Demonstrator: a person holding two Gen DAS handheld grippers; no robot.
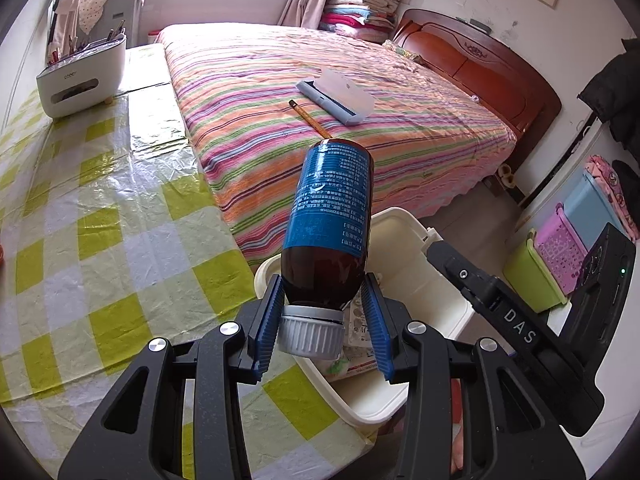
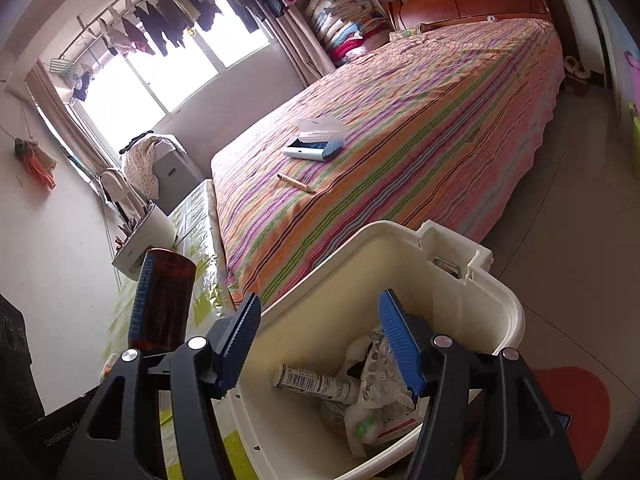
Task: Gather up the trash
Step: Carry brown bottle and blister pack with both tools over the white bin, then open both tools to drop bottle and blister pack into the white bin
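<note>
My left gripper (image 1: 322, 312) is shut on a brown bottle (image 1: 330, 216) with a blue label and a white cap, gripped at the neck, its base pointing away from me. It hangs over the near rim of a cream trash bin (image 1: 404, 240). The bottle also shows in the right wrist view (image 2: 162, 304) at the left. My right gripper (image 2: 320, 340) is open and empty above the same bin (image 2: 460, 280). Inside the bin lie a white tube (image 2: 316, 384) and crumpled wrappers (image 2: 376, 412).
A table with a green checked plastic cover (image 1: 100, 240) is at the left, with a white pen holder (image 1: 80, 76) at its far end. The striped bed (image 1: 320, 92) behind the bin holds a pencil (image 1: 310, 118) and a pale case (image 1: 336, 96). Coloured baskets (image 1: 556, 256) stand at the right.
</note>
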